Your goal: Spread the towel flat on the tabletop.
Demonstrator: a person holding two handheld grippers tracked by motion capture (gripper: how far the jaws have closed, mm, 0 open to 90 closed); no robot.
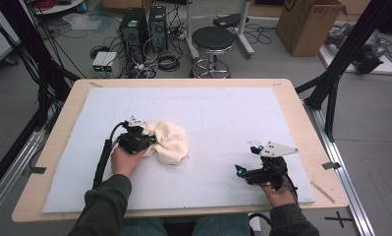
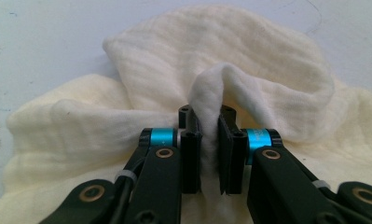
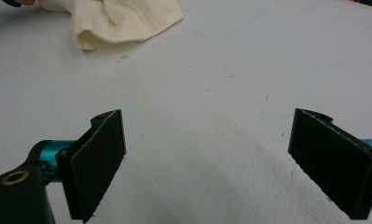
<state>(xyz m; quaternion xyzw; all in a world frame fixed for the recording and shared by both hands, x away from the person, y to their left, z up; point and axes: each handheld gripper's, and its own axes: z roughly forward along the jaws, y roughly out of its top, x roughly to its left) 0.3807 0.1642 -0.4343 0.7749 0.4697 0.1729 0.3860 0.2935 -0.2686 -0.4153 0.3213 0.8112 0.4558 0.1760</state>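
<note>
A crumpled cream cloth (image 1: 169,140) lies on the white mat left of centre. My left gripper (image 1: 145,140) is at the cloth's left edge, and in the left gripper view its jaws pinch a raised fold of the cloth (image 2: 210,93) between the pads; the left gripper (image 2: 209,135) is shut on it. My right gripper (image 1: 245,169) rests low over bare mat at the front right, well apart from the cloth. In the right gripper view the right gripper (image 3: 207,154) stands wide open with nothing between its pads, and the cloth (image 3: 123,16) shows far off at the top left.
The white mat (image 1: 223,118) covers most of the wooden table (image 1: 301,123). Beyond the table's far edge are a black stool (image 1: 212,42), computer towers (image 1: 142,29) and a cardboard box (image 1: 309,24) on the floor.
</note>
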